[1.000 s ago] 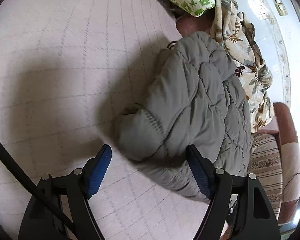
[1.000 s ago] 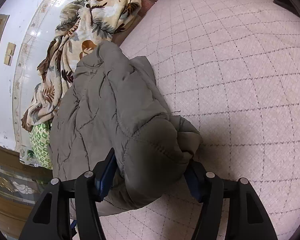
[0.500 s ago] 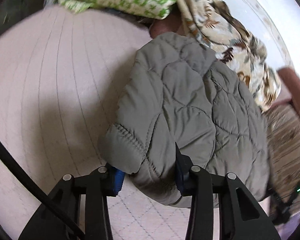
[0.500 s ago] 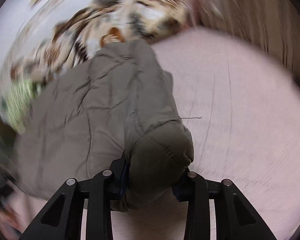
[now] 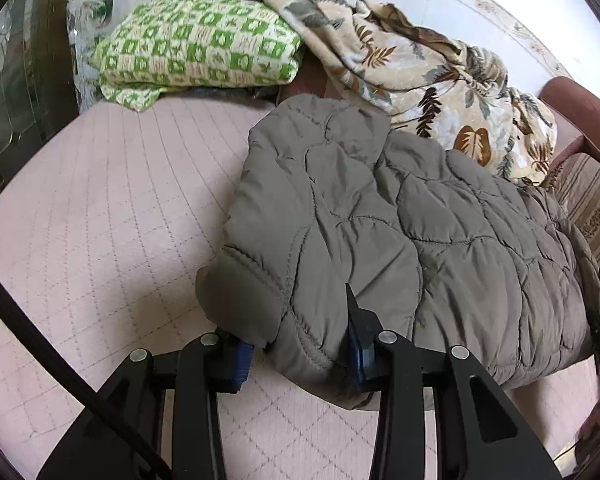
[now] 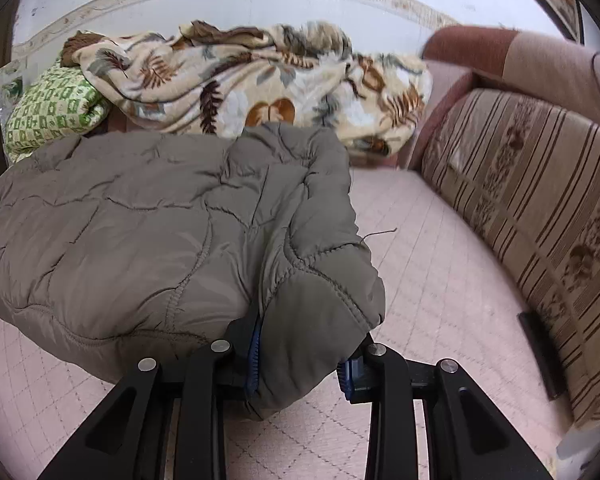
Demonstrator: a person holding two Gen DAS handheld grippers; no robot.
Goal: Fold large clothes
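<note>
**Both near corners of the jacket gripped for the fold**

Pink quilted bedding point(image 5: 112, 208) is seen under everything, with a pale wall behind. Left to right in the left wrist view: a green-and-white checked blanket point(image 5: 196, 52) is bunched at the far left, a leaf-print blanket point(image 5: 420, 76) is heaped along the wall, and a striped sofa cushion point(image 5: 592, 204) closes the right edge. The grey quilted jacket point(image 5: 380, 232) is spread between them, its far end touching the leaf-print blanket.

The left gripper point(image 5: 300, 356) is clamped on the jacket's near left corner; the jaws have just been closing, and padded fabric is pinched between the blue pads. The right gripper point(image 6: 300, 364) is clamped on the near right corner of the jacket point(image 6: 140, 232), where a thick cuffed roll is squeezed between its jaws, which have likewise just been closing.

The step in hand is judged to be the start of a fold, with the near edge taken up at both corners. The next move is thought to call for both corners being carried together, level with each other, over toward the far end, so that the padding is laid flat and not bunched.

Little clear bedding is left beyond the jacket: the leaf-print blanket point(image 6: 260, 80) is judged likely to crowd the far edge, and the sofa cushion point(image 6: 520, 184) stands near on the right.
</note>
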